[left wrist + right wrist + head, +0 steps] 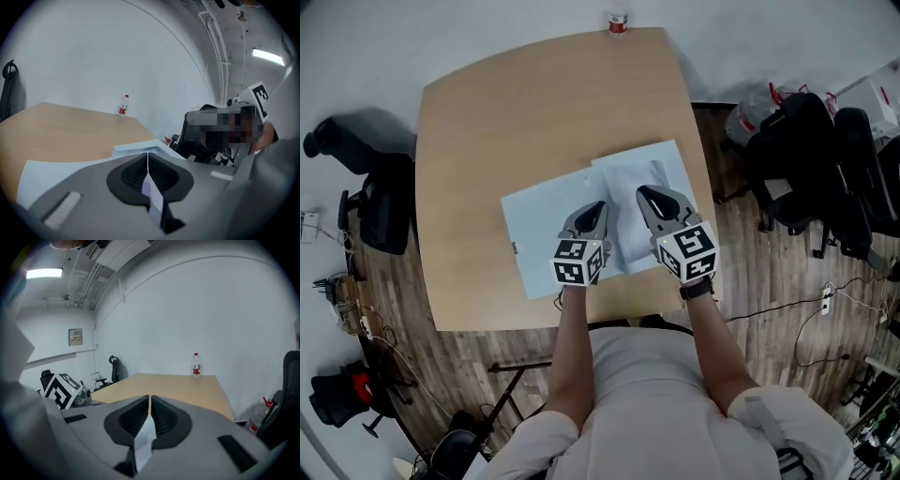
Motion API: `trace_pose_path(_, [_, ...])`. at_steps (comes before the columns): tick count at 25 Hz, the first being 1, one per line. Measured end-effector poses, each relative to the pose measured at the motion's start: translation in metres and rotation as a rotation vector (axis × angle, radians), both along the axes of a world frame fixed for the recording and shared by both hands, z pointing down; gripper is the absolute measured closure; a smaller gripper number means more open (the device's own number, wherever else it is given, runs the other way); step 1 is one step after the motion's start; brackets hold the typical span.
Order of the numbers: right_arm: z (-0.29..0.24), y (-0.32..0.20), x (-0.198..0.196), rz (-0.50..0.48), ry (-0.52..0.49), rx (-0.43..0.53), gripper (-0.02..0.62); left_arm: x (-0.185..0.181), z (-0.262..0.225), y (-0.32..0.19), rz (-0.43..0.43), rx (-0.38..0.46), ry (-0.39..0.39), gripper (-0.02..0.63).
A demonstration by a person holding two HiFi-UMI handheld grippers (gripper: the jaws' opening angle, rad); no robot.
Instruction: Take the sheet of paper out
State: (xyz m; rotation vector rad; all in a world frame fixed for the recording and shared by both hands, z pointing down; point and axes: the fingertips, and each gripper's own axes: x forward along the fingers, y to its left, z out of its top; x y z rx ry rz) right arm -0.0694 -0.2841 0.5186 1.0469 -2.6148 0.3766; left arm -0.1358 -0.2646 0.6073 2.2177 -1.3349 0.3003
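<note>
Status: extraction not started

- Left claw [598, 206]: jaws fully together, nothing between the pads. It hangs over the near part of the pale blue cover [539, 239]. No contact with the cover can be confirmed.
- Right claw [645, 194]: jaws likewise together and empty. It hangs over the whiter sheet of paper [661, 169].
- The sheet of paper lies flat at the bench's near right and overlaps the right part of the blue cover. Whether its near edge is tucked inside the cover or merely rests on top cannot be told, as the claws hide that edge.

Remaining, by judgement: the whole task. One claw must open and take an edge of the sheet, and the other would likely pin the cover while the sheet slides free.

Surroundings: the bench [534, 103] is otherwise bare, apart from a small bottle [618, 23] at its far edge, well apart from the work. Black office chairs stand on the floor to the left [380, 202] and right [811, 159], with cables on the floor. Nothing obstructs either claw
</note>
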Motion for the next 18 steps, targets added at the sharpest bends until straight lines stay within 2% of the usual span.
trace_pose_path(10, [0.036, -0.007, 0.001, -0.001, 0.027, -0.077, 0.572, 0.011, 0.058, 0.001, 0.068, -0.177, 0.006, 0.554])
trace_pose_path(15, [0.045, -0.014, 0.010, 0.017, 0.031, -0.094, 0.572, 0.029, 0.076, 0.007, 0.143, -0.244, 0.047, 0.528])
trace_pose_path(18, [0.046, -0.017, 0.013, 0.026, 0.030, -0.097, 0.572, 0.042, 0.086, 0.013, 0.197, -0.296, 0.075, 0.489])
